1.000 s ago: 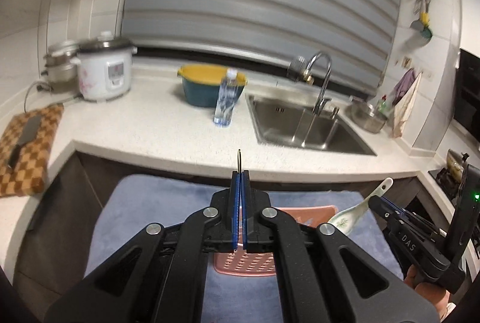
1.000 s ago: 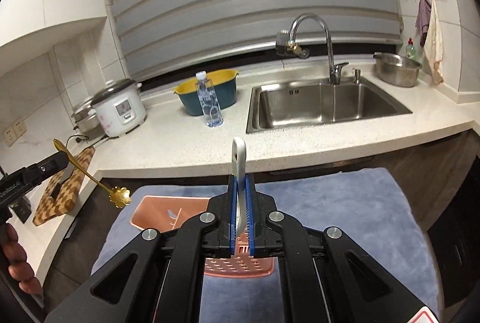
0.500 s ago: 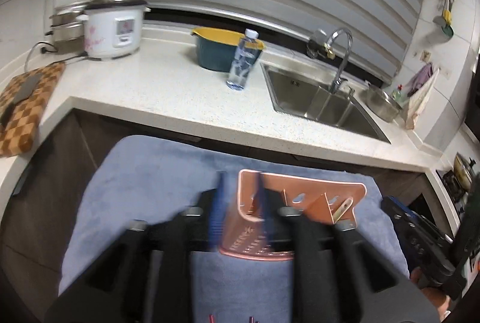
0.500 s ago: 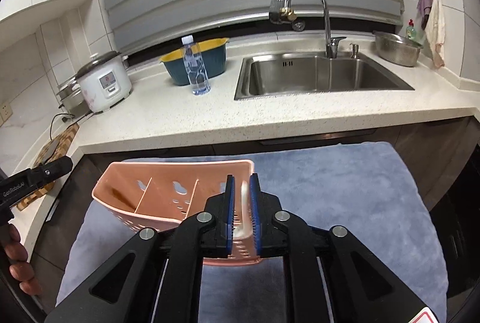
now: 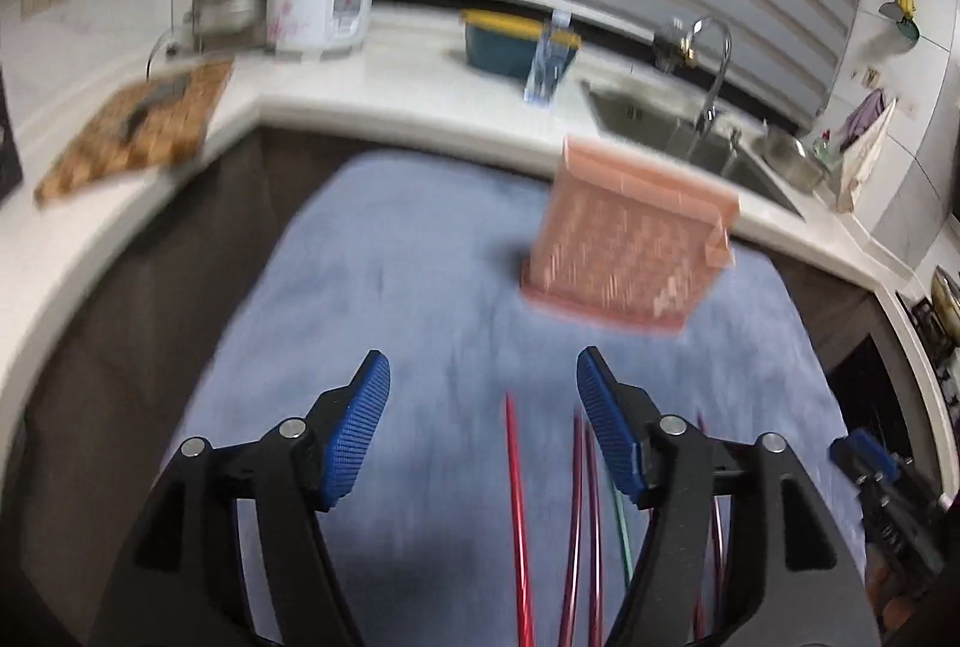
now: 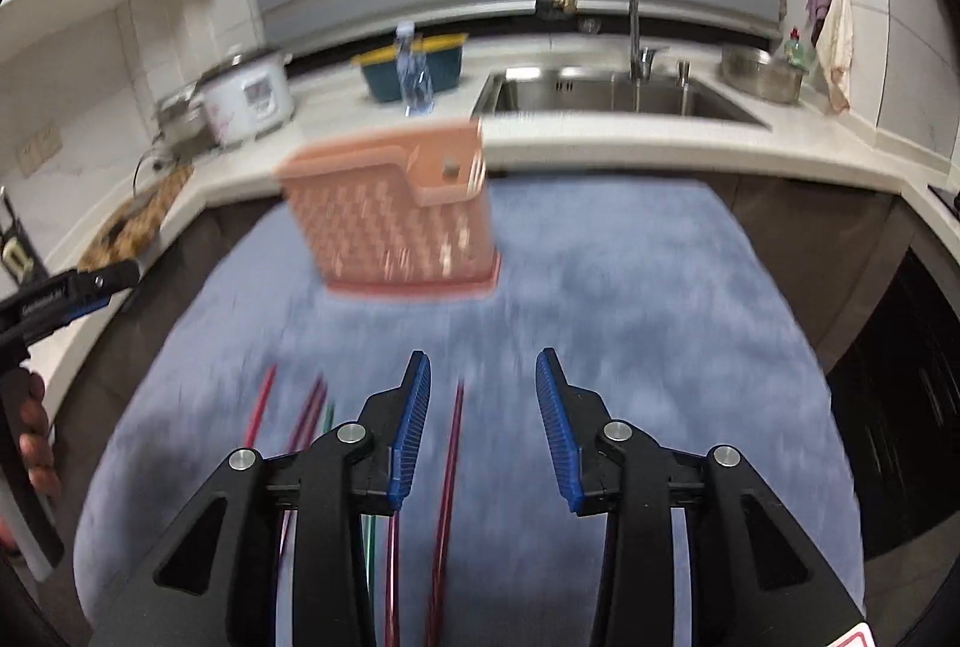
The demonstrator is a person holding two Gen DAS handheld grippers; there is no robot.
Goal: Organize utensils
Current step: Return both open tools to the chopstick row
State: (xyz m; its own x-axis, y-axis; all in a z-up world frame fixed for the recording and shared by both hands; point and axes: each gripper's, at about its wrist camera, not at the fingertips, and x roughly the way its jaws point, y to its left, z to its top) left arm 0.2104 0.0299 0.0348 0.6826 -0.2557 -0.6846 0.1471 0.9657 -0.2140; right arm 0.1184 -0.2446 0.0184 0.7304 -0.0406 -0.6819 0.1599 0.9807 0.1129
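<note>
Both grippers over thin red chopsticks

Left gripper (image 5: 483, 383) and right gripper (image 6: 483, 383) jaws are opening, empty; the perforated pink plastic utensil basket (image 6: 396, 221) stands upper centre, blurred, probably upright.

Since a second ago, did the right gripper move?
Yes. The right hand-held gripper pulled back and down: the pink basket, under its tips before, now stands well ahead, toward the sink. Its jaws are opening, empty.

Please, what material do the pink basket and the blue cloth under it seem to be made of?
Pink basket: probably plastic, matte, judging by its moulded walls perforated with small slots. Blue cloth: seems a soft, fuzzy textile, like a towel or fleece; its surface looks napped and dull, though motion blur hides the weave.
</note>
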